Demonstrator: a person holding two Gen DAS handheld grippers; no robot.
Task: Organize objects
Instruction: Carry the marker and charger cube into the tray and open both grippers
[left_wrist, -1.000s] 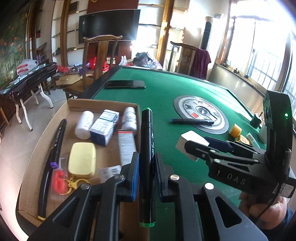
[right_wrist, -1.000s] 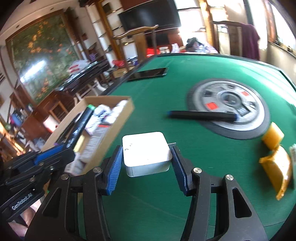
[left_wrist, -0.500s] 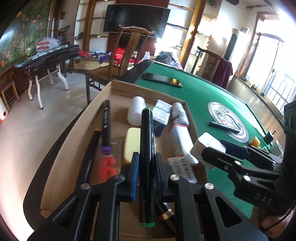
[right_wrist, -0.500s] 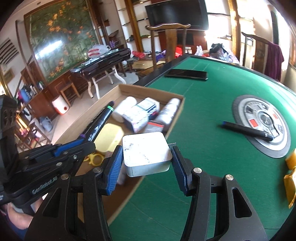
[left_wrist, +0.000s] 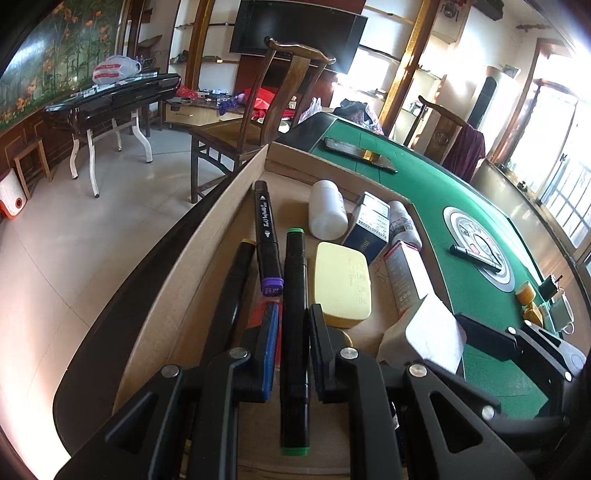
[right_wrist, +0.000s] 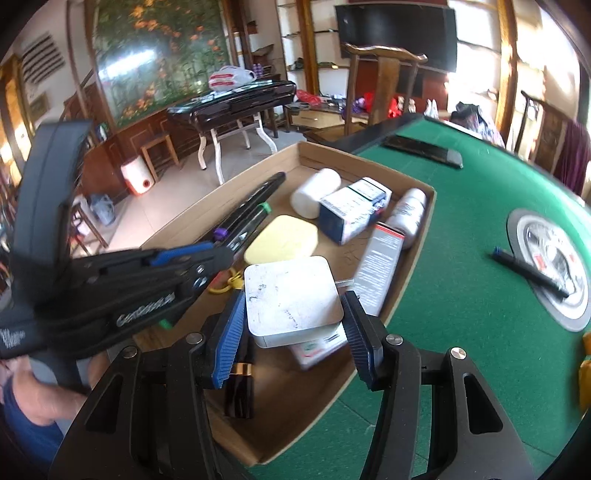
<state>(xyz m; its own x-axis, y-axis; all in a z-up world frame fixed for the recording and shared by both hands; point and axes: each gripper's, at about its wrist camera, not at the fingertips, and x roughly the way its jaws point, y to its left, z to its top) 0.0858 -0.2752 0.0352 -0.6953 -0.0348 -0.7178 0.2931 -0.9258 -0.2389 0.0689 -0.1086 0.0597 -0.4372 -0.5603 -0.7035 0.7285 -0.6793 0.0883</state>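
Observation:
My left gripper (left_wrist: 293, 325) is shut on a black marker with green ends (left_wrist: 294, 295), held lengthwise over the cardboard box (left_wrist: 225, 206), beside a purple-capped marker (left_wrist: 266, 240) and a yellow-tipped one (left_wrist: 236, 280). My right gripper (right_wrist: 293, 315) is shut on a white square box (right_wrist: 291, 295), hanging above the cardboard box's (right_wrist: 421, 254) near right part. In the right wrist view the left gripper (right_wrist: 207, 260) reaches in from the left with the green-ended marker (right_wrist: 255, 218). The white box (left_wrist: 432, 332) also shows at the right of the left wrist view.
In the cardboard box lie a yellow case (left_wrist: 341, 284), a white bottle (left_wrist: 327, 210), a blue-and-white carton (left_wrist: 367, 229), a white tube box (left_wrist: 404, 277) and a small bottle (right_wrist: 408, 214). On the green felt table (right_wrist: 461, 229) rest a black pen (right_wrist: 528, 273) and a phone (right_wrist: 424, 151).
Both grippers have swung left from over the green felt to over the cardboard box, carrying the marker and the white box. The left one has sunk closer to the box's contents.

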